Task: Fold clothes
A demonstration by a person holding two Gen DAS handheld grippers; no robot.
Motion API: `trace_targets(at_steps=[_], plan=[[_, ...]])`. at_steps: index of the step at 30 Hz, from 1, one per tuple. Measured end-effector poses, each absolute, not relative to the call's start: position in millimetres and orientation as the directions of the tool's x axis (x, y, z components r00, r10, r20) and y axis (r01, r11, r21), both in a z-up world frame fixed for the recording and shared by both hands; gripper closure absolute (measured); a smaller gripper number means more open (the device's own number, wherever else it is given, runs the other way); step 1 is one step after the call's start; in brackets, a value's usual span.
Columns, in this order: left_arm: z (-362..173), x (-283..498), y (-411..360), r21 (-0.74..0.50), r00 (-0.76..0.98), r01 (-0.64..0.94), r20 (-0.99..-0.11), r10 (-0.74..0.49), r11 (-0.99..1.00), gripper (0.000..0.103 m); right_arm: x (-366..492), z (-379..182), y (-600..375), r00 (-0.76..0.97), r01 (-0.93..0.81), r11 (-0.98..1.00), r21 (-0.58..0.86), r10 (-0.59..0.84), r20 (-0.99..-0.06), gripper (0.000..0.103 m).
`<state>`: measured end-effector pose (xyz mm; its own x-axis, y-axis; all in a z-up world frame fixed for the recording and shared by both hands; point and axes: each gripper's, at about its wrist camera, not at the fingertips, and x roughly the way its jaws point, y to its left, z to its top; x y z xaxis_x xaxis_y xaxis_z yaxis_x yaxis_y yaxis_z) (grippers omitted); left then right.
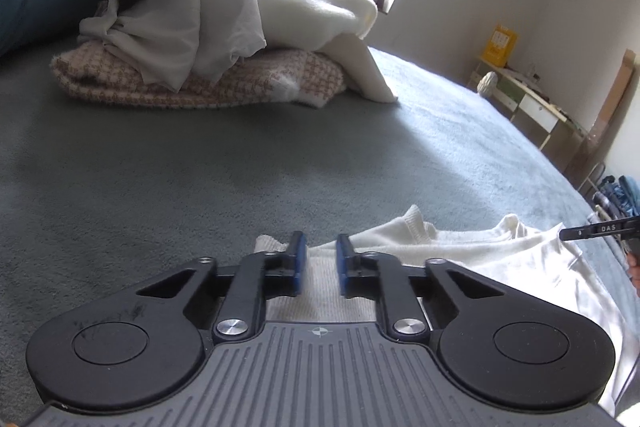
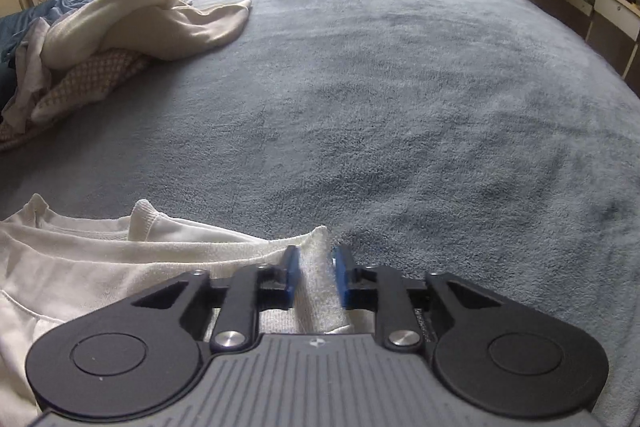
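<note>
A grey-blue fleece-covered bed [image 2: 400, 99] carries a cream garment [image 2: 80, 267] at the near edge and a heap of clothes [image 1: 224, 39] farther back.

Both wrist views low over bed [image 1: 160, 155], facing window, sharing clothes pile [image 2: 120, 27]

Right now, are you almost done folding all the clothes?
Not nearly. Nothing looks folded yet. The white sweater lies on the bed, with the left gripper and right gripper at its ribbed edge, cloth between the fingers. The pile of clothes is left.
</note>
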<state>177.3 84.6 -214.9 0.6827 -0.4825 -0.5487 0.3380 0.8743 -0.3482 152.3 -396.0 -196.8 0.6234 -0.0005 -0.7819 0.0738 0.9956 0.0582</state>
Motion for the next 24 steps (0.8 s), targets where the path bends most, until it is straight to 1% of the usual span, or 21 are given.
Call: trace_targets(at_steps=[1,2,6,10,13,16,17,18,20,21,22,23,24], plan=[[-215,177,85,-0.353,0.686,0.338,-0.542,-0.485,0.872,0.099,150,-196,-393,0.634,0.058,0.998,0.038,-0.007,-0.773,0.098],[-215,177,86,-0.358,0.689,0.337,-0.536,-0.488,0.870,0.102,147,-194,-391,0.645,0.043,0.999,0.018,-0.014,-0.764,0.099],[-207,172,94,-0.390,0.735,0.312,-0.478,-0.480,0.866,0.103,135,-177,-388,0.714,0.053,0.999,-0.010,-0.045,-0.699,0.100],[-196,172,111,-0.462,0.777,0.262,-0.420,-0.469,0.847,0.103,127,-159,-390,0.769,0.091,0.996,0.017,-0.060,-0.636,0.100],[-192,176,116,-0.475,0.776,0.256,-0.419,-0.472,0.842,0.103,130,-153,-390,0.784,0.093,0.995,0.034,-0.052,-0.619,0.100],[-196,182,115,-0.485,0.709,0.288,-0.472,-0.524,0.826,0.103,132,-158,-389,0.773,0.096,0.995,0.031,-0.054,-0.633,0.100],[-199,182,114,-0.477,0.692,0.293,-0.492,-0.529,0.828,0.100,132,-159,-389,0.770,0.100,0.994,0.033,-0.056,-0.636,0.100],[-202,182,112,-0.461,0.683,0.297,-0.510,-0.523,0.836,0.095,132,-161,-389,0.767,0.104,0.994,0.035,-0.058,-0.639,0.100],[-206,181,107,-0.410,0.681,0.314,-0.531,-0.504,0.856,0.061,132,-163,-389,0.762,0.113,0.993,0.039,-0.061,-0.645,0.100],[-207,180,104,-0.376,0.684,0.326,-0.539,-0.491,0.867,0.054,132,-165,-389,0.759,0.117,0.992,0.040,-0.063,-0.648,0.100],[-208,180,101,-0.340,0.688,0.339,-0.546,-0.477,0.877,0.045,132,-166,-390,0.756,0.121,0.992,0.042,-0.065,-0.651,0.100],[-209,180,98,-0.307,0.690,0.350,-0.555,-0.465,0.885,0.043,132,-168,-390,0.754,0.125,0.991,0.044,-0.066,-0.654,0.100],[-210,180,95,-0.276,0.690,0.361,-0.564,-0.454,0.891,0.042,132,-169,-390,0.751,0.130,0.991,0.046,-0.068,-0.657,0.100]])
